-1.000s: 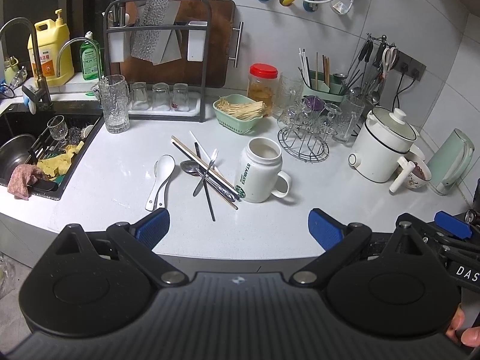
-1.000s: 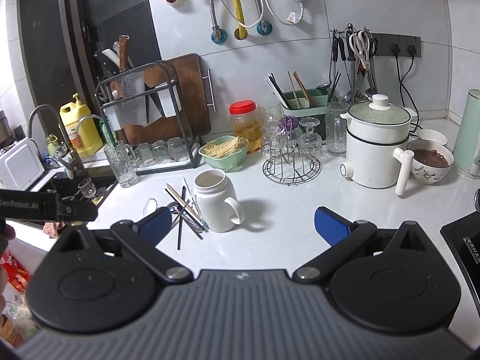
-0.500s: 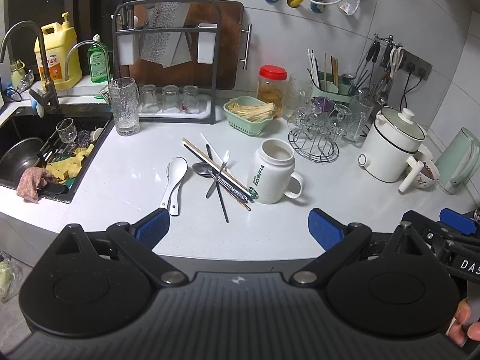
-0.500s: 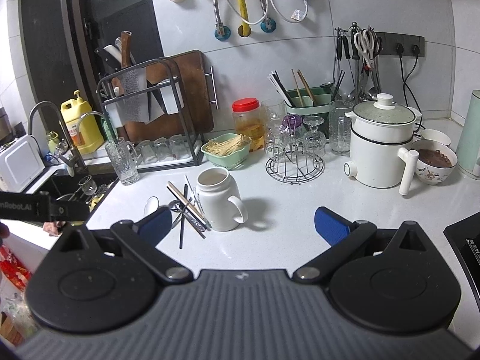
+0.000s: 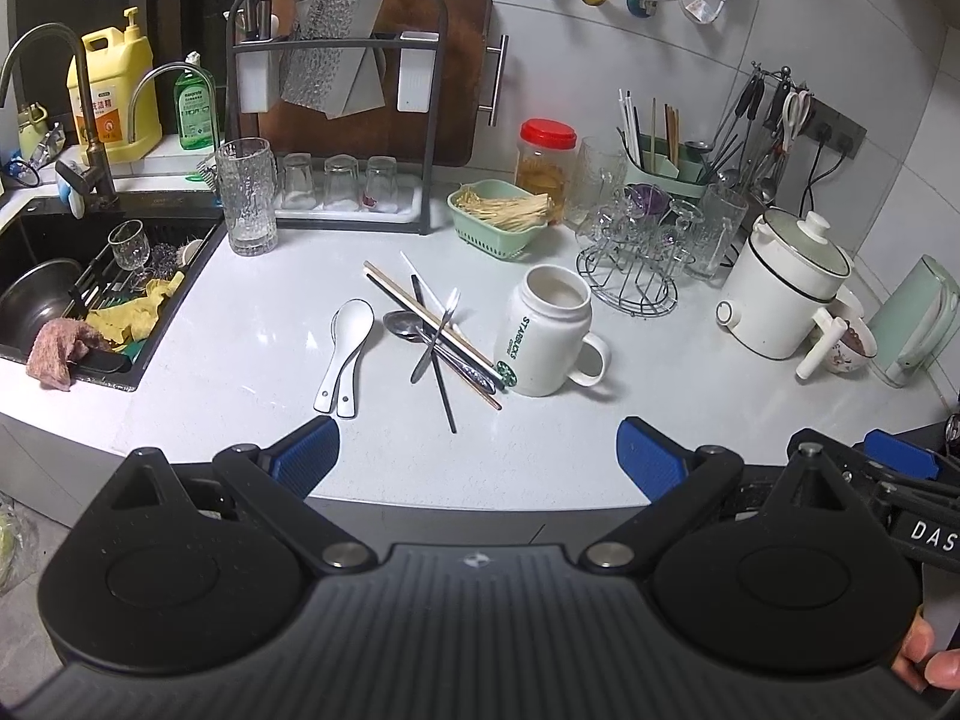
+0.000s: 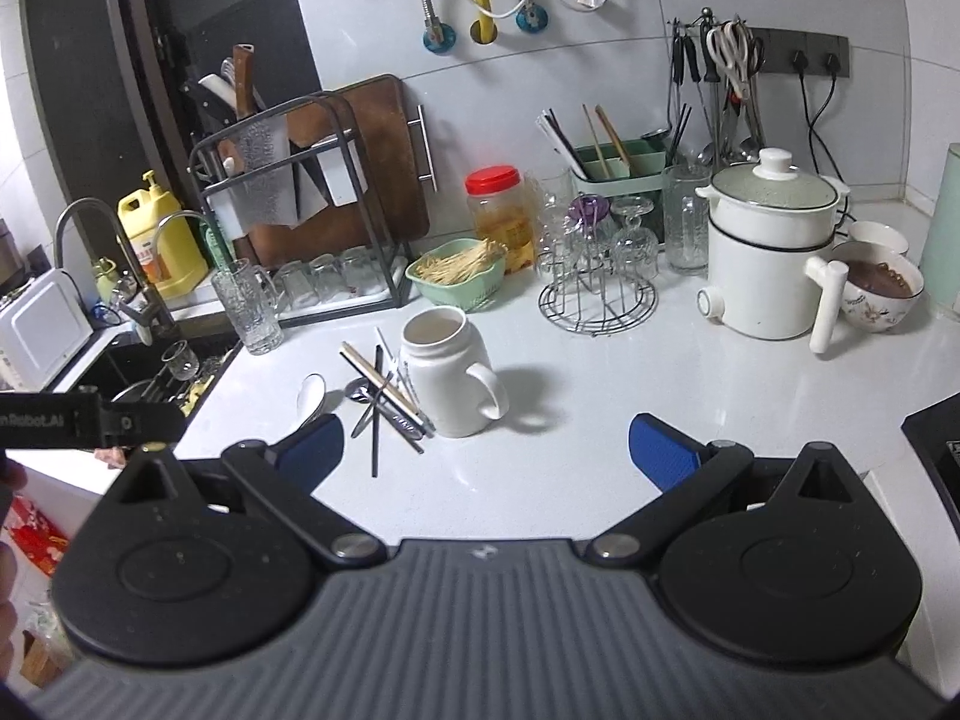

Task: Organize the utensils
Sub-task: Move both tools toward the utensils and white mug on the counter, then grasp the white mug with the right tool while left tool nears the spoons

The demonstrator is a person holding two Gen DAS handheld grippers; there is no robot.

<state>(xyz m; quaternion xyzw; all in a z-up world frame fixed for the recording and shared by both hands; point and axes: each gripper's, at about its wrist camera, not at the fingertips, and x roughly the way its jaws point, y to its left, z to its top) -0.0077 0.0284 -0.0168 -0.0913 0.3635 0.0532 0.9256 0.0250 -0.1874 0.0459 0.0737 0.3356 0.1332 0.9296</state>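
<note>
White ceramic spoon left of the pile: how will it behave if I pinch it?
The white ceramic spoon looks glazed, so probably slippery. It lies flat on the counter, leaving little to pinch. Likely rigid and chippable.

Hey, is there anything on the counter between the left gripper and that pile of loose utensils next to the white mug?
Nothing visible. Bare counter lies between the open left gripper and the utensil pile. The white mug stands beside the pile, not in front of it.

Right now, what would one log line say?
left tongs: open, empty | right tongs: open, empty | utensils: loose beside mug | step: approaching
</note>
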